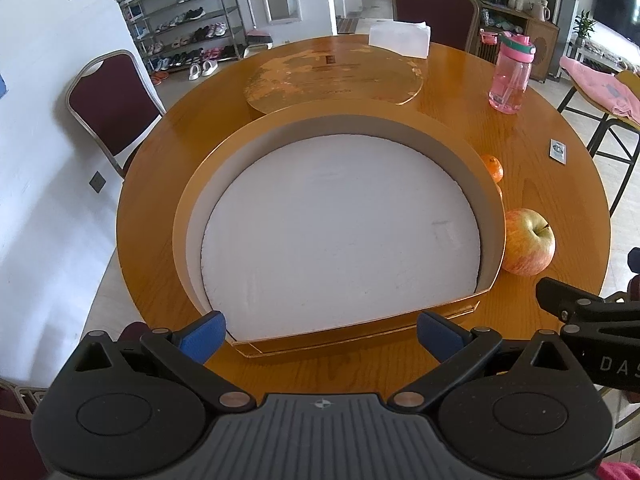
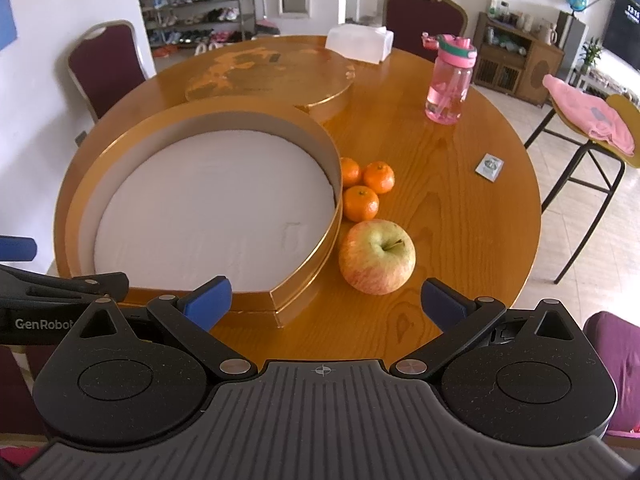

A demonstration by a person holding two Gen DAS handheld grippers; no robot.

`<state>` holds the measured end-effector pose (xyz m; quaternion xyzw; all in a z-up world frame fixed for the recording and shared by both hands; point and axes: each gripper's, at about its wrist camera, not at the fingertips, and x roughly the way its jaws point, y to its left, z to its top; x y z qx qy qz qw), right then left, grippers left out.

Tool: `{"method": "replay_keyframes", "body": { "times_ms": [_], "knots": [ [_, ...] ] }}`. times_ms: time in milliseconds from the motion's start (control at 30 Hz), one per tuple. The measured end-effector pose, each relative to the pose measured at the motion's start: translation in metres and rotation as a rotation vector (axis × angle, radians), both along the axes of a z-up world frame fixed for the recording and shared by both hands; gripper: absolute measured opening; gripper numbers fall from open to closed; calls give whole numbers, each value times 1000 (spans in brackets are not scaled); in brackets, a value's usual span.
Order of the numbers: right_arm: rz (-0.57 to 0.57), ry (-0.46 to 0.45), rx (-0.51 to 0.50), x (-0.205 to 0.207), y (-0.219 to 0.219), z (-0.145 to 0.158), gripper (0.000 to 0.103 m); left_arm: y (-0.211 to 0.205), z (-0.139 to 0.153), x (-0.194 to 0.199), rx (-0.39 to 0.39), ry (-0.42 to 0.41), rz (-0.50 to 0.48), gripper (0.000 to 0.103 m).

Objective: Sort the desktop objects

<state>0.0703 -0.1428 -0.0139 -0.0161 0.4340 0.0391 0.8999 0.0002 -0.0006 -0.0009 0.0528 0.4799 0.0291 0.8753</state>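
Both tongs spread wide, holding nothing: left tongs (image 1: 320, 330) at the gold box (image 1: 486, 216) front edge, right tongs (image 2: 324, 300) just short of the apple (image 2: 377, 256). Box interior bare. Apple and three mandarins (image 2: 361, 202) sit on the surface (image 2: 440, 208) beside it, lid (image 2: 320, 96) behind, pink bottle (image 2: 448, 84) beyond. Sorting looks open.

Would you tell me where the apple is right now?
In the right wrist view, the apple sits on the table, right of the gold box, just below three tangerines.
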Motion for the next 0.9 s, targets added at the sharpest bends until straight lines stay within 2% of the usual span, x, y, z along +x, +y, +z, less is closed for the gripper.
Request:
{"method": "replay_keyframes", "body": {
  "times_ms": [900],
  "knots": [
    [-9,15,-10,10,-6,-5,103,-8,-8,7,9,-1,-7,102]
  ]
}}
